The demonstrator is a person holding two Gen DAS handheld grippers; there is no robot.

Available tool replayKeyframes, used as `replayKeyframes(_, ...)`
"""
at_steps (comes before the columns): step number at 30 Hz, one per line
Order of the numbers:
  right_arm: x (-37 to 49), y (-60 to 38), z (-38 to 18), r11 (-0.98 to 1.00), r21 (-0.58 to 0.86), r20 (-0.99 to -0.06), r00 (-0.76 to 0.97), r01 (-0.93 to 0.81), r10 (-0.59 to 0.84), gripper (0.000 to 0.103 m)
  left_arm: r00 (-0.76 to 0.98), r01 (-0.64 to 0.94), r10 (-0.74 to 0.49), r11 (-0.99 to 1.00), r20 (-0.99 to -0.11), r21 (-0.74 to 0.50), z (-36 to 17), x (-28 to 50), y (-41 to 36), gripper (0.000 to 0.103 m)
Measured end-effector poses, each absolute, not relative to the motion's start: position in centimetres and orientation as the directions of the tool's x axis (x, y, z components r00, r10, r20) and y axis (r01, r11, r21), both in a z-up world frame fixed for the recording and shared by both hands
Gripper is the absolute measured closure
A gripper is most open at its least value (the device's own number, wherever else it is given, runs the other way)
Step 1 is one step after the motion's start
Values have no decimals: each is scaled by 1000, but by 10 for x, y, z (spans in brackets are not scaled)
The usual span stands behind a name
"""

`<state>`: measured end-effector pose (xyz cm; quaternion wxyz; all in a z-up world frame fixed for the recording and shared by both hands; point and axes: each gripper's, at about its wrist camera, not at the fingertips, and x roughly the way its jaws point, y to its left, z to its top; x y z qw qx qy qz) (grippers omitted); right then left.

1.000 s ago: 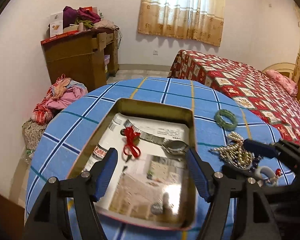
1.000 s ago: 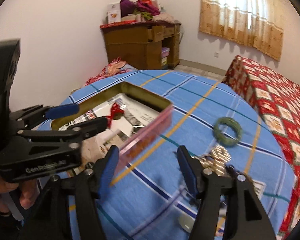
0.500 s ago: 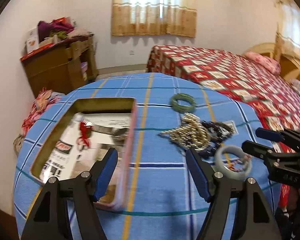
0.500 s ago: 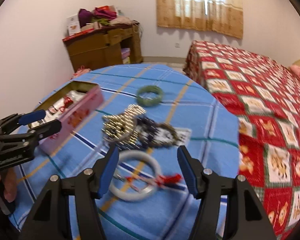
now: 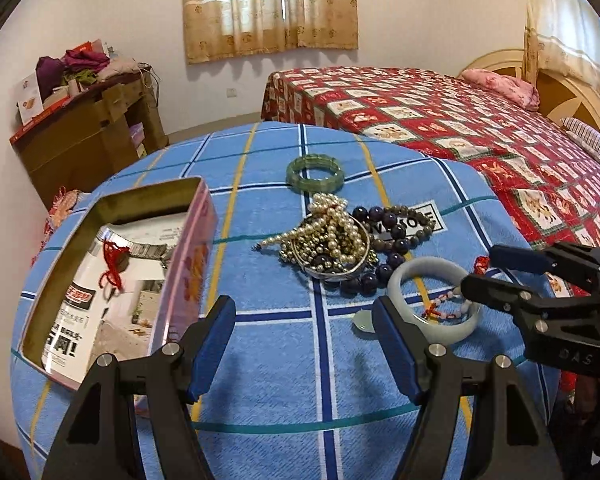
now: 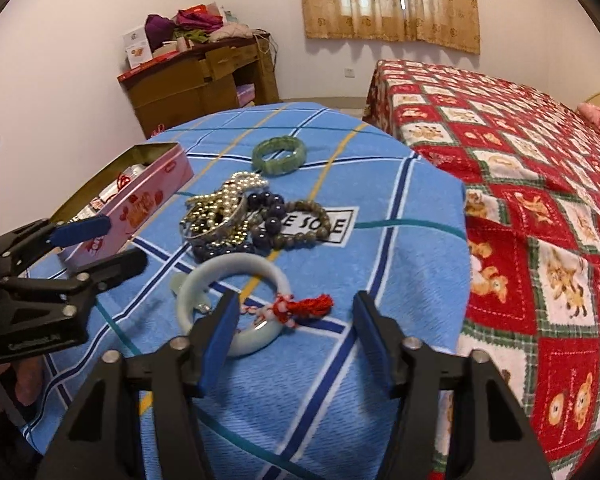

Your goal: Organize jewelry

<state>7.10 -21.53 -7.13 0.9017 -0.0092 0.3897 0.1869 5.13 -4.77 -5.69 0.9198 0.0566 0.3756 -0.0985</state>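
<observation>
An open pink tin box at the table's left holds a red knotted cord on printed paper. In the middle lie a green bracelet, a pearl strand pile and dark bead bracelets. Nearer lies a pale jade bangle with a red tasselled bead string across it. My right gripper hovers over the tassel and the bangle's near rim, jaws closing, pads touching nothing. My left gripper stands wide open and empty over bare cloth, between the tin and the bangle.
The round table wears a blue plaid cloth that drops away at the right edge. A bed with a red quilt stands right behind it. A wooden desk piled with clothes is at the back left. A small pale pendant lies beside the bangle.
Both grippers swung right, away from the tin box and over the jewelry pile. The right gripper now sits above the jade bangle and its jaws have narrowed a little.
</observation>
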Motion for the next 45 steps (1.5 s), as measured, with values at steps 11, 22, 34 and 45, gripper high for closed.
replayKeyframes(11, 62, -213, -55, 913, 153, -651, 657, -378, 381, 88, 686, 235, -160, 972, -710, 7, -60, 53, -49, 32)
replayKeyframes(22, 67, -217, -11, 905, 199, -548, 723, -377, 422, 88, 682, 276, -181, 961, -708, 21, -58, 72, -63, 37)
replayKeyframes(34, 75, -214, -2, 901, 207, -521, 737, -380, 431, 88, 618, 396, -237, 918, -750, 36, -69, 103, -92, 96)
replayKeyframes(45, 75, -218, -3, 903, 210, -520, 739, -376, 428, 88, 678, 373, -342, 923, -651, -96, -14, 72, -61, 99)
